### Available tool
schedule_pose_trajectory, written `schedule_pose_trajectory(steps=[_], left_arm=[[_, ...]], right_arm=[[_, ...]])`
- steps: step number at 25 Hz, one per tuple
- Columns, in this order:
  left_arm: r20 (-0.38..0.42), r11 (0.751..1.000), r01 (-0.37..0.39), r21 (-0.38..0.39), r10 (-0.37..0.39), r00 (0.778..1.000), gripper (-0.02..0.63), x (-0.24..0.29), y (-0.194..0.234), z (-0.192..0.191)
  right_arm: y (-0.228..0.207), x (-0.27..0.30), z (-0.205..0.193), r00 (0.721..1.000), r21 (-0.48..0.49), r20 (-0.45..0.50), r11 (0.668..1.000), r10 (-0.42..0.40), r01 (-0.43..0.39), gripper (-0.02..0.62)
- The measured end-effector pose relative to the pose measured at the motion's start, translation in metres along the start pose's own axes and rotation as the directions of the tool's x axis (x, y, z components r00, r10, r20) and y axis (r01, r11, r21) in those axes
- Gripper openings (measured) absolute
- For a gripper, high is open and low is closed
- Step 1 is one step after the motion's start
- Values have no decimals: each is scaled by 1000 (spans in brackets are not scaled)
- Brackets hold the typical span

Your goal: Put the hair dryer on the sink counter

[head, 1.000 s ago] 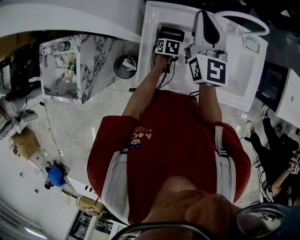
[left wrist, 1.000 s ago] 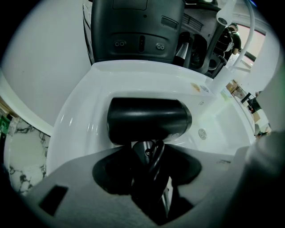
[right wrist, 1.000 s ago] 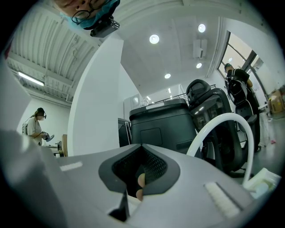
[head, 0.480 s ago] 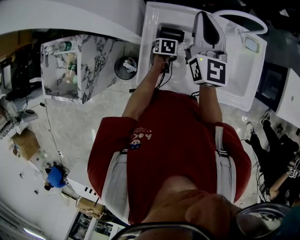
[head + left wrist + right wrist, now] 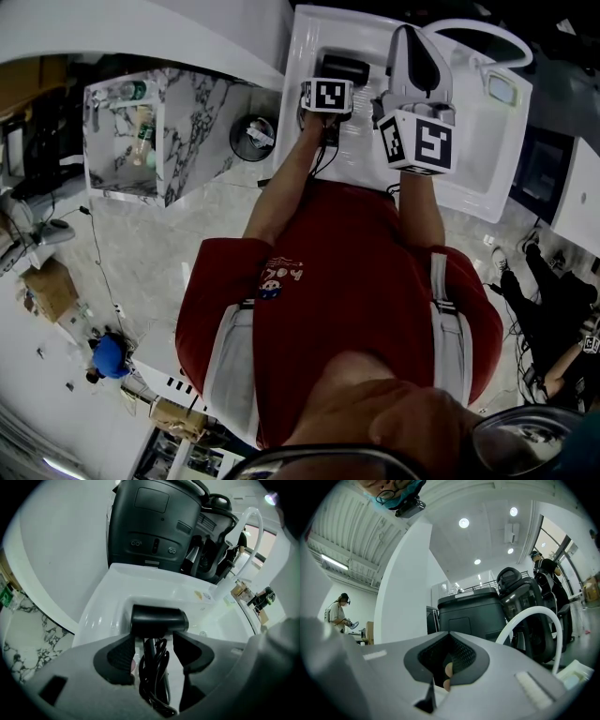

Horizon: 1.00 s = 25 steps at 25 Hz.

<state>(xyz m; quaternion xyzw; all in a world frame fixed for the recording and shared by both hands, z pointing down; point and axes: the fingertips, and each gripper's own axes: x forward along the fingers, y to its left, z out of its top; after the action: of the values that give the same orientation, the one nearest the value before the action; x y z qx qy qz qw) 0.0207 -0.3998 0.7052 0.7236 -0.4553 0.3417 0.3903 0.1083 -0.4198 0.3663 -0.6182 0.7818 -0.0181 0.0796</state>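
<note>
The black hair dryer [image 5: 345, 67] lies on the white sink counter [image 5: 307, 42], left of the basin. In the left gripper view its barrel [image 5: 159, 619] lies crosswise on the counter [image 5: 105, 599], with the handle and bundled cord running back toward me. My left gripper [image 5: 153, 641] hovers just above it; its jaws have just been opening and stand wide on either side of the handle, pads clear of it. From the head view only its marker cube [image 5: 328, 94] shows. My right gripper [image 5: 412, 42] is held level over the counter, jaws together with nothing between them [image 5: 447, 667].
A white curved faucet [image 5: 243, 531] [image 5: 487, 37] arches over the basin [image 5: 225, 620] to the right. A large black machine [image 5: 154, 527] stands behind the counter. On the floor to the left are a marble cabinet [image 5: 141, 131] and a round bin [image 5: 251, 134].
The left gripper's cube has lifted slightly off the hair dryer, which stays on the counter. The right gripper has not moved.
</note>
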Motion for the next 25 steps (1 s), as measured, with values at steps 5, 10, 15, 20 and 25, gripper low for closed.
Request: schedule_pose_trajectory(steps=[5,10,15,20,25], left_arm=[[82,1000,-4,-5,4,997,258,-26,1,22],[185,1000,-21,-12,23,983,256,-61,9,47],[321,1000,-1,-9,4,947,256,-100,7,76],[471,999,-13,41,-8,882,256,-154,-6,114],[624,996,-54,73,-3,781,256,-208,-12,145]], right_arm=[[-1,-3,3,1000,-8,3,1000,-3,3,3],[0,-5,4,1000,-22,4,1000,-8,8,2],[3,-5,6,1000,-36,3,999,-7,7,2],[3,-3,10,1000,-49,4,999,-5,5,3],[5,-2,11,1000,-57,5,998,-7,7,2]])
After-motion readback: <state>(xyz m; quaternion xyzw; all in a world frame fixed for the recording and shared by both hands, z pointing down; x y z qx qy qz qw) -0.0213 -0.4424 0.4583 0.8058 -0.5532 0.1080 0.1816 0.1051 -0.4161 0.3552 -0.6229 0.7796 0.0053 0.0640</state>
